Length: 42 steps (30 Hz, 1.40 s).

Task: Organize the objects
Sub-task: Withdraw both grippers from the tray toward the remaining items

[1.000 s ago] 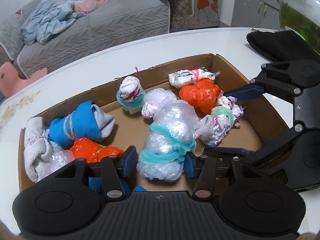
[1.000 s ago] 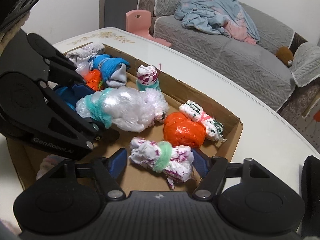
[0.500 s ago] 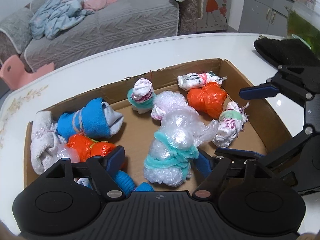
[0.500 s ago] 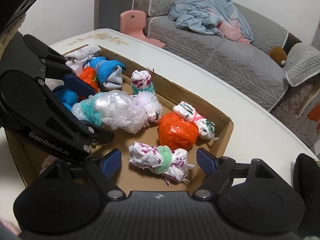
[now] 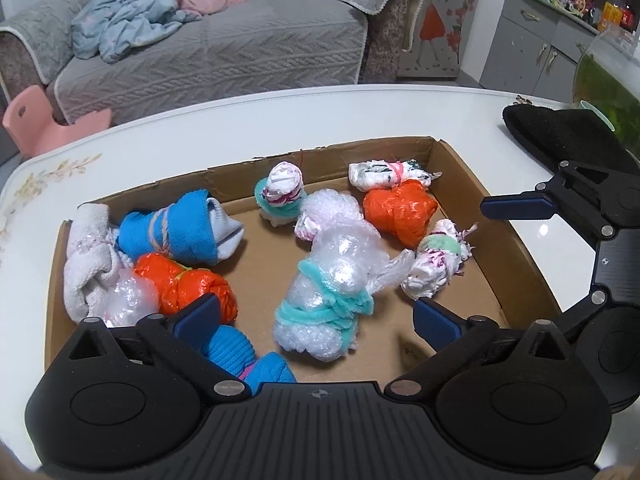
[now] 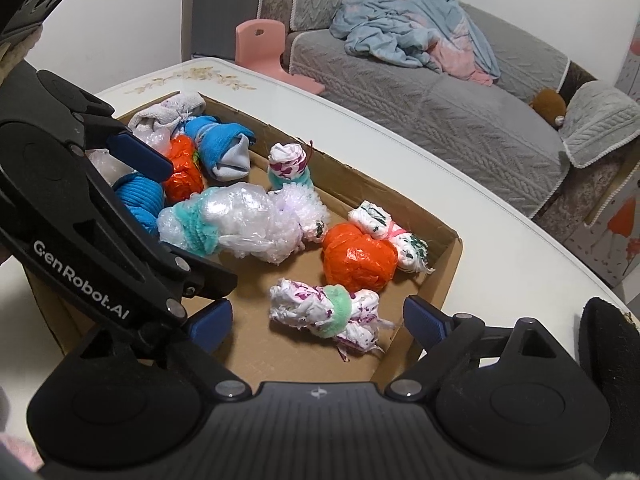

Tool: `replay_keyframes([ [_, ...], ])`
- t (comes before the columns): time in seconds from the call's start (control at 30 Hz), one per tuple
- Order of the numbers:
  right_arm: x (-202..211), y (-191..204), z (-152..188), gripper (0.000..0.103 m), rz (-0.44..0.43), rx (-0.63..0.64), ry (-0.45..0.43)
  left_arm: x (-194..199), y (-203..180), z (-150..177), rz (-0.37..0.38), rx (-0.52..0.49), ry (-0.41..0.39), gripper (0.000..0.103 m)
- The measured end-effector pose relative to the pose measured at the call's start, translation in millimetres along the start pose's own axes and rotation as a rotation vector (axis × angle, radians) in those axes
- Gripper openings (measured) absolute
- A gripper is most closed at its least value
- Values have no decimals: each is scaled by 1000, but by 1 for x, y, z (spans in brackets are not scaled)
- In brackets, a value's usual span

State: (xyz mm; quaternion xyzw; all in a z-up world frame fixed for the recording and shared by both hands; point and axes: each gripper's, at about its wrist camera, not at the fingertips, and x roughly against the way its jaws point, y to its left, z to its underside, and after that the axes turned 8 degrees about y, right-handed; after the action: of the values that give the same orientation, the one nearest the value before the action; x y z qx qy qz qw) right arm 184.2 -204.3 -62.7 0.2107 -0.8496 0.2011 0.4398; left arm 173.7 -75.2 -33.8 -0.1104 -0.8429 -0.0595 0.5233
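An open cardboard box on the white table holds several tied bundles. A bubble-wrap bundle with a teal band lies on the box floor between the wide jaws of my left gripper. The jaws are still opening and the pads stand clear of the bundle. In the right wrist view, a white-and-purple bundle with a green band lies between the jaws of my right gripper. These jaws are opening too and touch nothing. The left gripper hovers over the same bubble-wrap bundle.
Also in the box are orange bundles, a blue sock bundle, a white towel roll and other small bundles. A black cloth item and a glass bowl sit at the table's right. A grey sofa stands beyond.
Both grippers' jaws have spread wide and let go of their bundles, which now rest on the box floor. Both views have drawn back slightly from the box.
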Motion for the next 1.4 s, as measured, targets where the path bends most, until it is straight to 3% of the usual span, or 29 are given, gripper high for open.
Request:
replay_keyframes([
  [0.37, 10, 3, 6, 98, 21, -1, -7, 7, -6, 7, -12, -32, -1, 102],
  [0.63, 23, 2, 8, 98, 35, -8, -22, 17, -8, 10, 21, -25, -19, 102],
  [1.0, 55, 4, 23, 99, 50, 0, -70, 47, -19, 20, 24, -86, -94, 102],
  [1.23, 81, 22, 49, 101, -40, 25, -129, 64, -15, 35, 1, -101, -122, 102],
  [1.4, 89, 54, 71, 101, -219, 118, -155, 77, -6, 66, 14, -77, -125, 102],
])
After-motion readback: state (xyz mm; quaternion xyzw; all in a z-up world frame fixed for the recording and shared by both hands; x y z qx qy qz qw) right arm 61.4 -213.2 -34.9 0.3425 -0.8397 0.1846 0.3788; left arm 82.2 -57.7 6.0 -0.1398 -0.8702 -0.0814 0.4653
